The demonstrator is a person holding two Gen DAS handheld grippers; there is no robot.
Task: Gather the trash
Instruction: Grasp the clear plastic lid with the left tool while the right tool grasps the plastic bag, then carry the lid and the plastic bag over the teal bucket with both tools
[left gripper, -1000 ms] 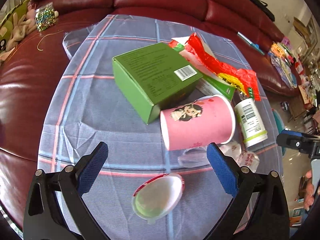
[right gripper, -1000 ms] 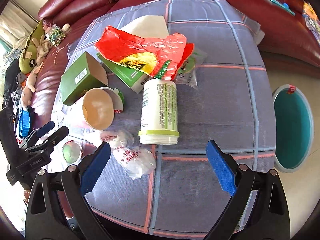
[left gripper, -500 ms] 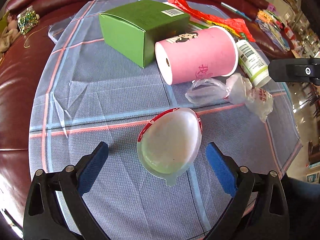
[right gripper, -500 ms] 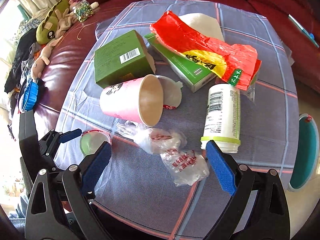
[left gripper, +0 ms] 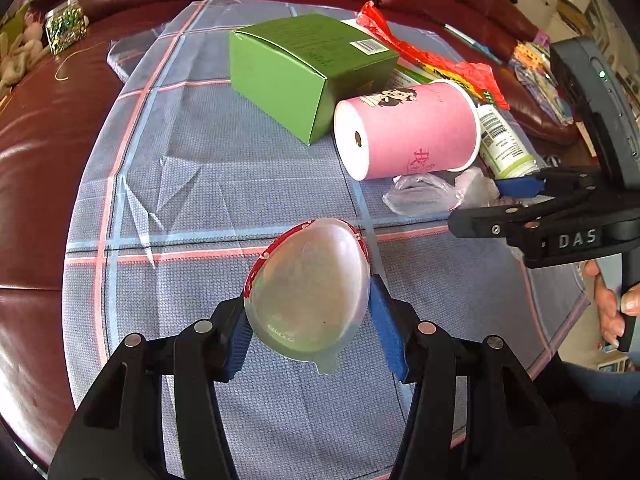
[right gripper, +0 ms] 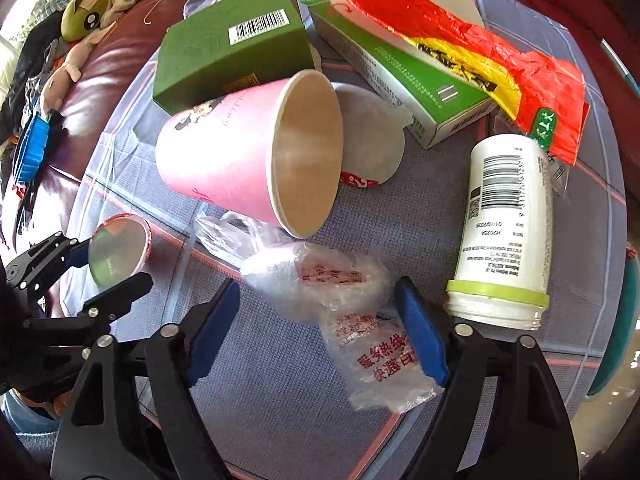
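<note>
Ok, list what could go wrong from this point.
1. The left claw pinches the small red-rimmed cup only by its thin rim; it may buckle or slip out.
2. The right claw straddles the crumpled plastic bag; closing may catch just a fold.
3. The tipped pink cup lies against that bag and could roll.

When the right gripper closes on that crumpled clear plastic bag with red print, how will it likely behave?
The plastic bag is thin and crumpled, so it will probably collapse between the right gripper's pads rather than resist. It looks light and floppy, so loose ends will likely dangle. The glossy film may slip unless bunched.
</note>
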